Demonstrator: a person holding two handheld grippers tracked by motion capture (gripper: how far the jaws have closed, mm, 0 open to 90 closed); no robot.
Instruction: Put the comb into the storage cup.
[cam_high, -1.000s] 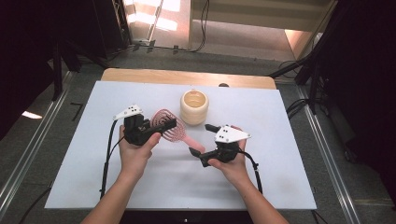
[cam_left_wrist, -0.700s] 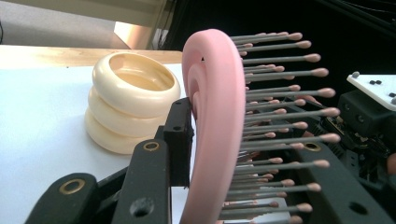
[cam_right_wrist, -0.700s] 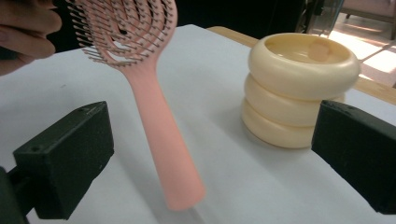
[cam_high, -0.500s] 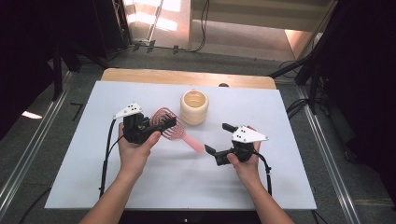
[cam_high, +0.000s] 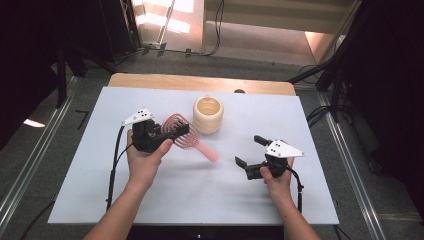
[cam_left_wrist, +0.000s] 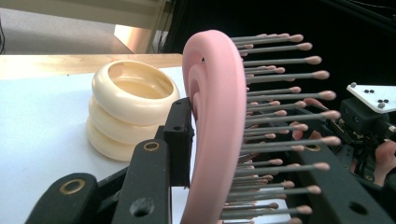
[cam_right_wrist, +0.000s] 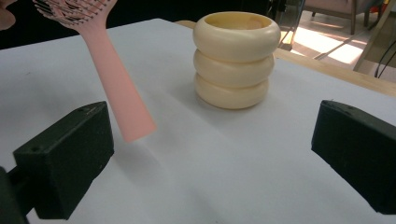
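Observation:
A pink hairbrush (cam_high: 202, 149) with grey bristles is held above the white table. My left gripper (cam_high: 175, 131) is shut on its round head, and the handle points down and right. In the left gripper view the brush head (cam_left_wrist: 215, 121) stands on edge between the two black jaws of the left gripper (cam_left_wrist: 247, 154). My right gripper (cam_high: 248, 150) is open with nothing between its jaws, off to the right of the handle's tip. In the right gripper view the handle (cam_right_wrist: 119, 93) hangs at upper left, apart from the wide-open right gripper (cam_right_wrist: 210, 154).
A cream ribbed cup (cam_high: 208, 114) stands upright at the table's middle back, just right of the brush head; the cup (cam_right_wrist: 236, 58) lies ahead of the right jaws. The white table cover (cam_high: 200, 205) ends in a wooden strip (cam_high: 200, 82) at the back.
My right gripper has moved right and slightly down, away from the tip of the brush handle. The left gripper and the brush have stayed where they were.

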